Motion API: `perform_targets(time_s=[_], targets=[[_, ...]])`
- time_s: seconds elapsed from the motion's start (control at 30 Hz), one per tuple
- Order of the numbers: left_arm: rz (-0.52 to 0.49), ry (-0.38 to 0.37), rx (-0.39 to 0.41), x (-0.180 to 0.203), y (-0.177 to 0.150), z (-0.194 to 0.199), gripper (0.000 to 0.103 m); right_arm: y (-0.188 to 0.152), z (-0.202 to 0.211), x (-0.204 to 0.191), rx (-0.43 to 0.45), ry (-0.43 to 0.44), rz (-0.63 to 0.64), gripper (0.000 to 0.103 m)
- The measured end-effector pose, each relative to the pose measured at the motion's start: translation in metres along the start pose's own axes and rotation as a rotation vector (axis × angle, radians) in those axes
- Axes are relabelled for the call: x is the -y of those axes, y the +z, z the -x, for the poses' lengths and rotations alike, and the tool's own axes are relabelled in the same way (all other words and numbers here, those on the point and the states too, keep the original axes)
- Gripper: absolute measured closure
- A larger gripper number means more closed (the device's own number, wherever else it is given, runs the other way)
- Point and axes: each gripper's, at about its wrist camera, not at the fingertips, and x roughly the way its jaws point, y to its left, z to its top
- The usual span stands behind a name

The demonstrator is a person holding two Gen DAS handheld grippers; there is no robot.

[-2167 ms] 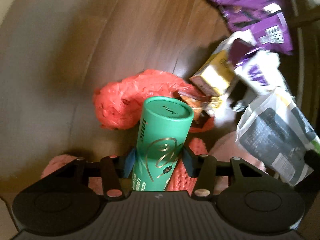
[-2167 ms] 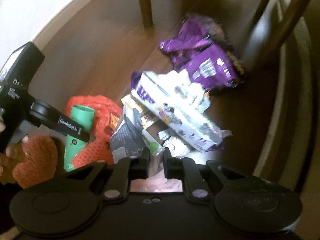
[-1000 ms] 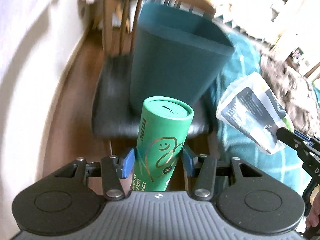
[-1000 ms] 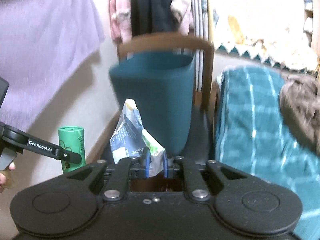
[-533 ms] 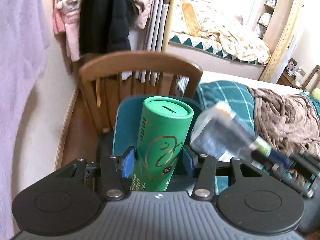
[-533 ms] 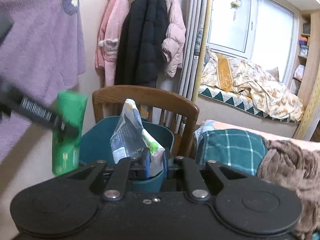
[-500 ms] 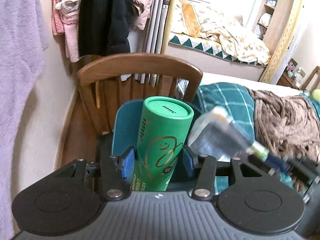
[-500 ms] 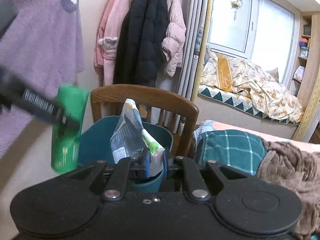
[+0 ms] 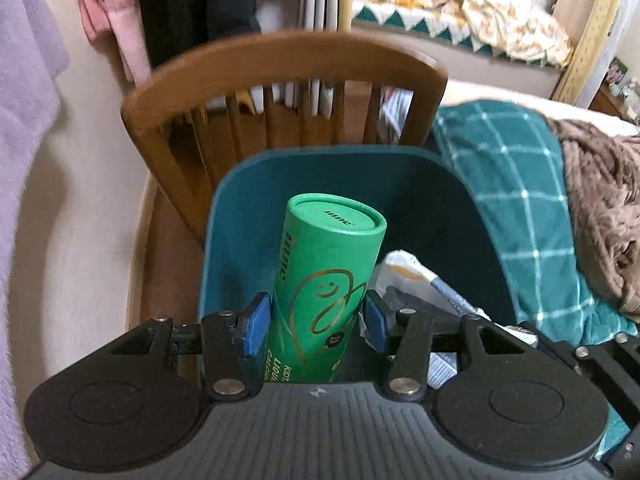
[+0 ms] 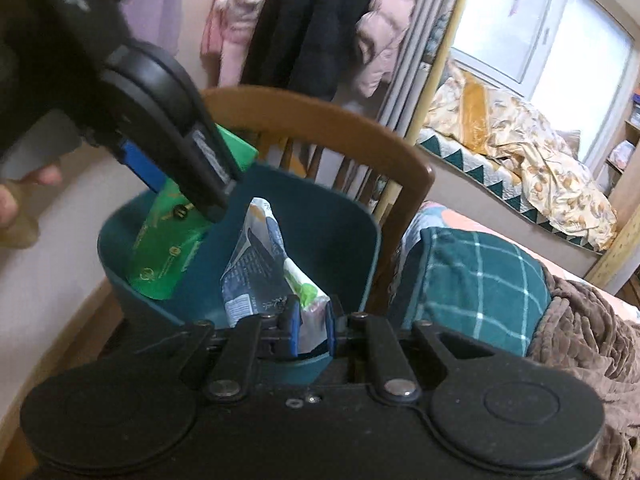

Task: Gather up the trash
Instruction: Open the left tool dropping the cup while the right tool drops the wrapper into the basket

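The left tongs clamp a green tube between their blue pads, one pad pressed to each side of it. The tube stands tilted, its capped end pointing away, and hangs over the open mouth of a teal bin. From the right wrist view the same tube slants down into the bin, its lower end inside the near left wall, with the left tongs reaching in from the upper left.

The right tongs are closed on a crumpled white and grey wrapper, pinching its lower edge; the wrapper rises upright over the near rim of the bin. In the left wrist view that wrapper lies just right of the tube, over the bin.

The bin sits in front of the curved back of a wooden chair. To the right lies a bed with a teal checked blanket and a brown throw. Coats hang on the far wall.
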Motion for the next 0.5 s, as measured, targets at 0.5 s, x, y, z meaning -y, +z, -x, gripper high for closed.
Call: perform_targets(time_s=[0.5], targets=[[-0.004,0.009,-0.126,0.000,-0.016,-0.063,0.053,-0.001,-0.024,0.000,-0.057,0.061,0.043,0.083]])
